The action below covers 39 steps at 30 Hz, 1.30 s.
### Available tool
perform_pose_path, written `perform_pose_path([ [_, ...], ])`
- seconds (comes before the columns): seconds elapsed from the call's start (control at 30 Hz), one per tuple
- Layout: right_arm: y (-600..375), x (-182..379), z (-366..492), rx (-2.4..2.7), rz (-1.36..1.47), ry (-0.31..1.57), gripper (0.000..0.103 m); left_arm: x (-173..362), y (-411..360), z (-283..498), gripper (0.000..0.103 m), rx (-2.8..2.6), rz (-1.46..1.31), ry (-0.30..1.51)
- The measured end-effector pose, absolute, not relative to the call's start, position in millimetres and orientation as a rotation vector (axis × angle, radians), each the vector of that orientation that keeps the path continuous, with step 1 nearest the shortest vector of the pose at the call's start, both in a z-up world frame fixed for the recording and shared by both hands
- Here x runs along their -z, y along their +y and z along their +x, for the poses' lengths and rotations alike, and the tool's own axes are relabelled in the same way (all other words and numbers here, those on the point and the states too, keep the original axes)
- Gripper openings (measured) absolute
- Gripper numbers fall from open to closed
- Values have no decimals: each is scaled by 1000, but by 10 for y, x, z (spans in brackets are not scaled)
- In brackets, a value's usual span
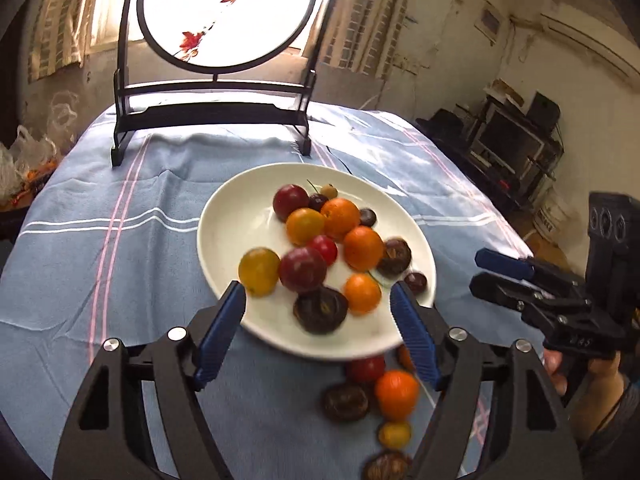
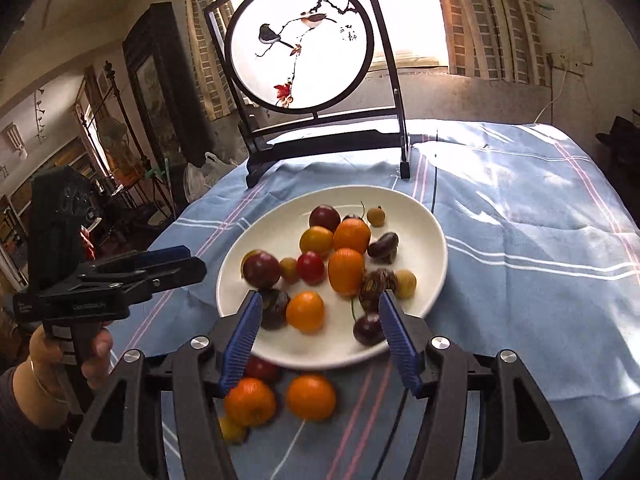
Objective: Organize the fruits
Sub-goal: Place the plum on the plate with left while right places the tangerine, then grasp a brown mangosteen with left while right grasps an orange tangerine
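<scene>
A white plate point(image 1: 232, 216) point(image 2: 276, 236) sits mid-table with several small fruits: oranges point(image 1: 363, 248) point(image 2: 346, 270), red plums point(image 1: 302, 269) point(image 2: 262, 270), yellow ones point(image 1: 259, 271), dark ones point(image 1: 320, 309). More loose fruits lie on the cloth in front of the plate: an orange point(image 1: 396, 394) point(image 2: 311, 396), a dark fruit point(image 1: 345, 402), a red one point(image 1: 366, 368). My left gripper point(image 1: 318, 300) point(image 2: 176, 264) is open and empty over the plate's near rim. My right gripper point(image 2: 320, 312) point(image 1: 486, 270) is open and empty, also over the near rim.
A round painted screen on a black stand point(image 1: 212, 112) point(image 2: 320, 136) stands at the back of the table. A blue striped cloth point(image 1: 100, 260) point(image 2: 540, 260) covers the table. Plastic bags point(image 1: 24, 160) and shelves point(image 1: 516, 148) lie beyond the table's edges.
</scene>
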State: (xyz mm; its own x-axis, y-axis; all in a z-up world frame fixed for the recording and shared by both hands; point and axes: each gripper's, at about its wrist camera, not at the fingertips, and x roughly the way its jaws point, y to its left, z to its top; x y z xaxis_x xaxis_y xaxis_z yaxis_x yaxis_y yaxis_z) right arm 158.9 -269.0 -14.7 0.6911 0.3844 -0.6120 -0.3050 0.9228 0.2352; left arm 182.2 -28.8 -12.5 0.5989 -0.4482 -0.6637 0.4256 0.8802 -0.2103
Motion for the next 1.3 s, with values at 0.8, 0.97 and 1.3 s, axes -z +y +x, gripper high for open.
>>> perform_pose_path([
  [0.8,-2824,578,710,-384,126,780,61,760,-580,706,42,587,173,881],
  [0.97,-2614,568,1087,-363,83,804,59,548,-386,561,42,587,144,829],
  [1.3,-2289,844,1573,-368,25,926,37,552,-135,605,42,549,73,833],
])
